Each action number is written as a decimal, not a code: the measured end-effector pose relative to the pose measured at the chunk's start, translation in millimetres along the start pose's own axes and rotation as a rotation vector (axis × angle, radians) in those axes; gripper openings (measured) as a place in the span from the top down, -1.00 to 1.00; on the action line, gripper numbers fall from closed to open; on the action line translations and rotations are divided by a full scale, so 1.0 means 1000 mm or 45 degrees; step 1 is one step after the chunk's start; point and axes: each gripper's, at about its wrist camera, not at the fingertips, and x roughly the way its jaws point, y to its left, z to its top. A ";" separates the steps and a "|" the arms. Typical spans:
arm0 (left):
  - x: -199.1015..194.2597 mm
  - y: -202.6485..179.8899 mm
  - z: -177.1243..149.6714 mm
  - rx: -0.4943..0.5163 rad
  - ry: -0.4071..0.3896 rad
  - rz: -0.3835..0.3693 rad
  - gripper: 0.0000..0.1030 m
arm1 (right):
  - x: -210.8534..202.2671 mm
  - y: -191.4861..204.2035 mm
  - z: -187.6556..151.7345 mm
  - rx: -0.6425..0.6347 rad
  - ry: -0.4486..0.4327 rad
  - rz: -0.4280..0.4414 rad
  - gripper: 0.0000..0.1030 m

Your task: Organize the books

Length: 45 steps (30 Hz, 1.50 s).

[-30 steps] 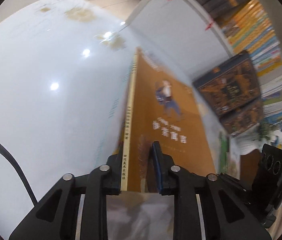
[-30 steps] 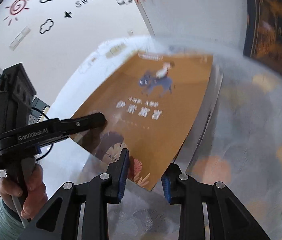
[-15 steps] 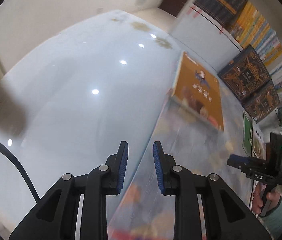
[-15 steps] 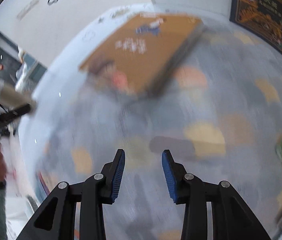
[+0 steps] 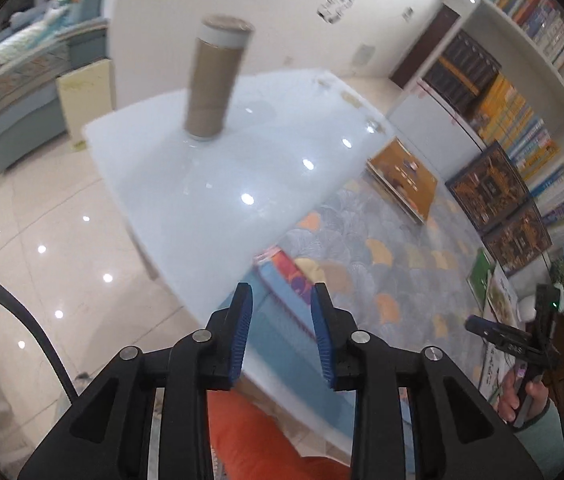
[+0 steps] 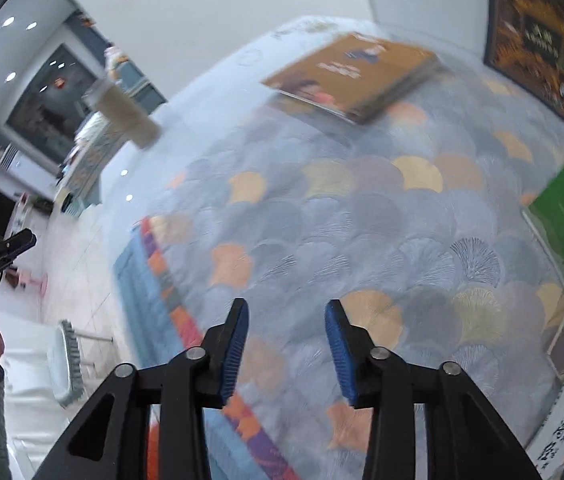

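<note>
The patterned mat (image 6: 362, 208) covers the near part of the white table (image 5: 210, 168); its striped edge (image 6: 170, 280) runs along the table's front, where the floor (image 5: 42, 248) opens out. Past the mat's far-left side the tabletop is bare but for a brown tube (image 5: 214, 80) standing upright. Along the mat's far-right side stand dark boxed volumes (image 6: 538, 36) and the bookshelf (image 5: 522, 80).

The orange book (image 6: 354, 72) lies flat at the mat's far corner — well apart from both tools. A green book (image 6: 562, 208) lies at the mat's right edge.

The left gripper (image 5: 280, 332) hangs over the mat's striped edge, the right gripper (image 6: 287, 344) over the mat's near middle. Both have jaws parted with nothing between them — they have just been opening.
</note>
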 end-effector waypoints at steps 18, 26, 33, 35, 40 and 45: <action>-0.022 0.075 -0.010 -0.182 -0.015 0.089 0.47 | 0.071 0.014 0.019 0.112 0.099 0.102 -0.03; 0.035 0.047 0.088 0.096 0.034 -0.043 0.47 | 0.059 0.023 0.067 0.145 -0.068 -0.136 -0.03; 0.117 -0.056 0.116 0.573 0.373 -0.336 0.47 | 0.061 -0.014 0.066 0.637 -0.158 -0.198 -0.03; 0.144 -0.074 0.110 0.599 0.469 -0.399 0.47 | 0.056 -0.017 0.058 0.693 -0.186 -0.235 -0.03; 0.165 -0.118 0.090 0.667 0.499 -0.444 0.47 | 0.059 -0.031 0.029 0.780 -0.169 -0.210 -0.04; 0.169 -0.140 0.063 0.524 0.414 -0.403 0.47 | 0.055 -0.037 0.020 0.637 -0.087 -0.185 -0.04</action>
